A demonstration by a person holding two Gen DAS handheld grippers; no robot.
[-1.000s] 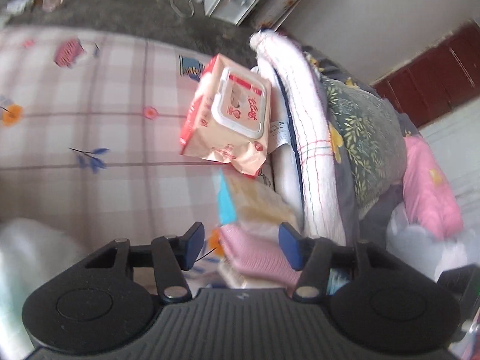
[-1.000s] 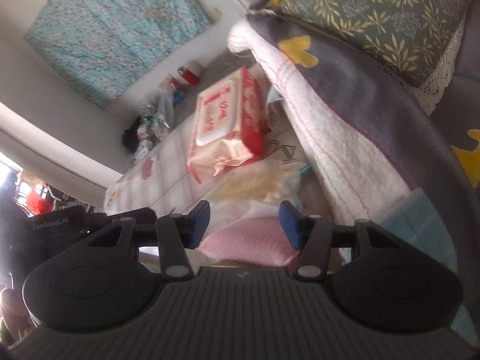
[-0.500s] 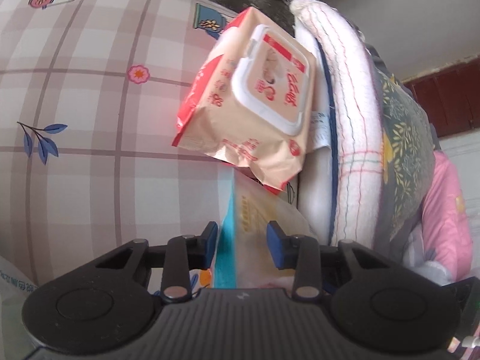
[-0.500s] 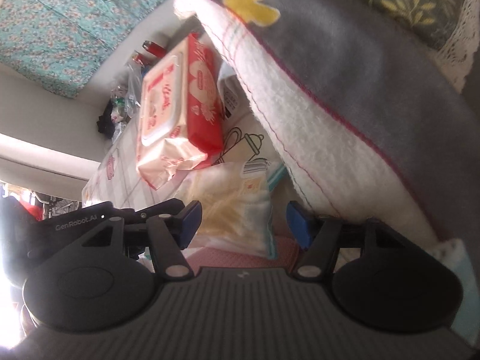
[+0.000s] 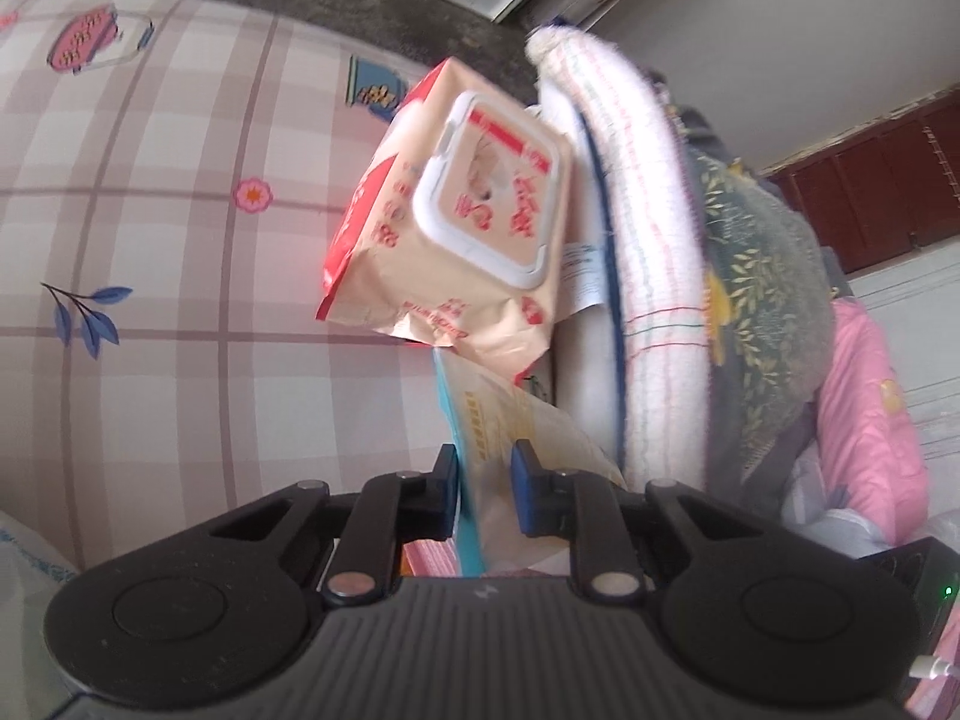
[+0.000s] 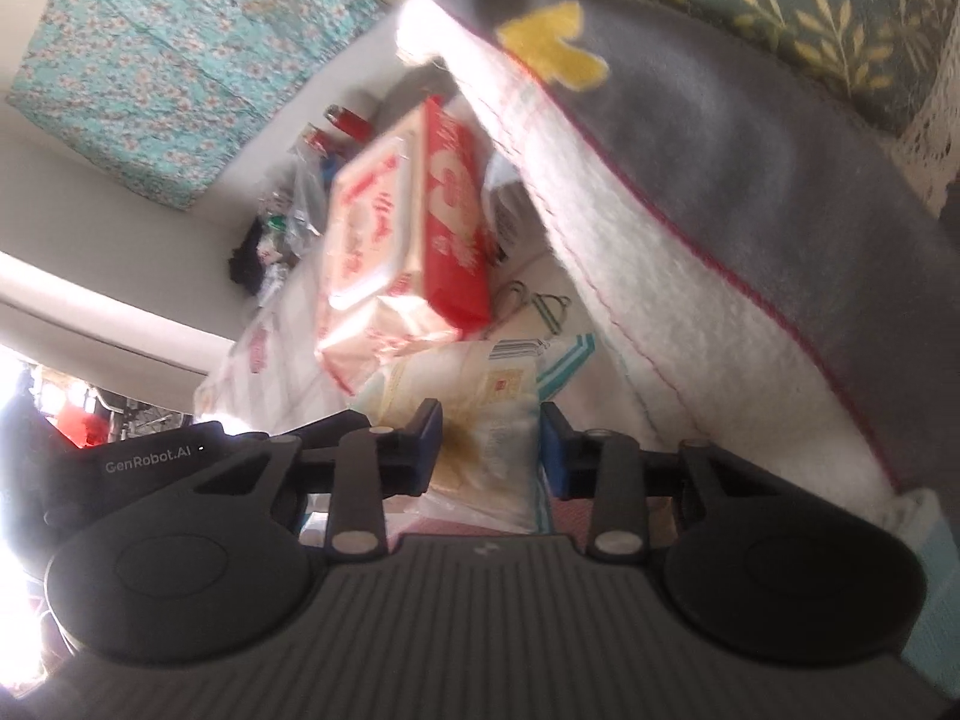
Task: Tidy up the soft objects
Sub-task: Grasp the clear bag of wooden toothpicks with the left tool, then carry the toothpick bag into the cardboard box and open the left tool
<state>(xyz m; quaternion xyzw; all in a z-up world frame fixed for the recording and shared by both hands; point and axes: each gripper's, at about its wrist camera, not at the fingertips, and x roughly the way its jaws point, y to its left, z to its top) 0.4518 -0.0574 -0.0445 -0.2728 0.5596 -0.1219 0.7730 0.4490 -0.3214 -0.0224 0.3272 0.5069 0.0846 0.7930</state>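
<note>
Left wrist view: the left gripper [image 5: 485, 474] is pinched narrow on the edge of the yellow tissue pack [image 5: 516, 420], at 6 o'clock. At 12 of it the wet-wipes pack [image 5: 456, 246] leans on the folded blanket [image 5: 642, 276], at 3, over the checked sheet [image 5: 150, 240].

Right wrist view: the right gripper [image 6: 491, 450] straddles the same yellow tissue pack [image 6: 480, 414], fingers [image 6: 427, 450] about at its sides; contact I cannot tell. Wipes [image 6: 408, 240] at 11.

Sorting looks midway: packs gathered beside the blanket, this one not yet placed

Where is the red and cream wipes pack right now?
In the left wrist view the wipes pack sits centre, on the yellow packet, beside the white folded blanket.
</note>
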